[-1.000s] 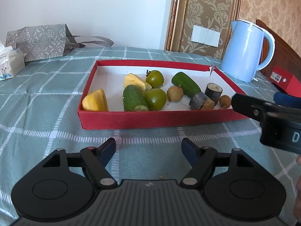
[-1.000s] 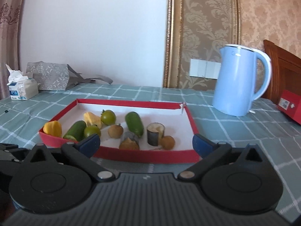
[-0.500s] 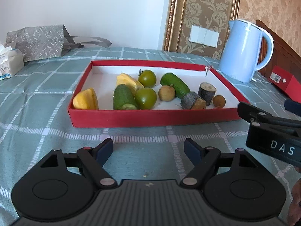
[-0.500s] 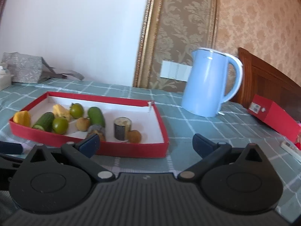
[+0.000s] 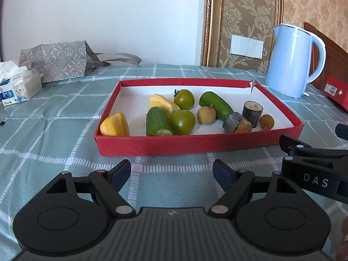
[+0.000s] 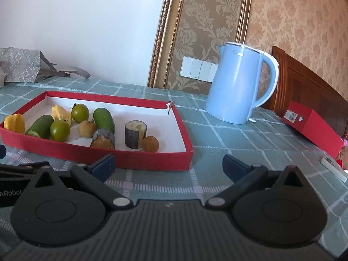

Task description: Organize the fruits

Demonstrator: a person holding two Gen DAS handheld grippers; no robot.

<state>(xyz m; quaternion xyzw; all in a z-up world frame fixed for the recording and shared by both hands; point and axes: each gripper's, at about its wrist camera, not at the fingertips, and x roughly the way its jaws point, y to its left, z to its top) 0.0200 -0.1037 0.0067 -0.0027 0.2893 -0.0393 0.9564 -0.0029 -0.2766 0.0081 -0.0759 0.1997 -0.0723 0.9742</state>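
Observation:
A shallow red box (image 5: 195, 144) (image 6: 152, 162) with a white floor lies on the checked tablecloth. In it are two yellow fruit pieces (image 5: 114, 127), two green cucumber pieces (image 5: 157, 120), two green tomatoes (image 5: 183, 99), round brown fruits (image 5: 206, 114) and dark sugarcane stubs (image 5: 252, 110). My left gripper (image 5: 171, 173) hovers open over bare cloth just in front of the box, nothing between its fingers. My right gripper (image 6: 168, 167) is open and empty too, in front of the box's right corner. Its body shows in the left wrist view as the right gripper (image 5: 313, 169).
A light blue kettle (image 5: 293, 61) (image 6: 239, 84) stands right of the box. A red carton (image 6: 313, 126) lies at the far right by a wooden headboard, a white remote (image 6: 333, 168) near it. A tissue pack (image 5: 18, 88) and a grey paper bag (image 5: 56, 63) sit at the back left.
The left gripper's jaws have spread slightly, and the box has drifted about in its view. The right wrist view has swung rightward, so the box now sits at its left and the kettle near its middle.

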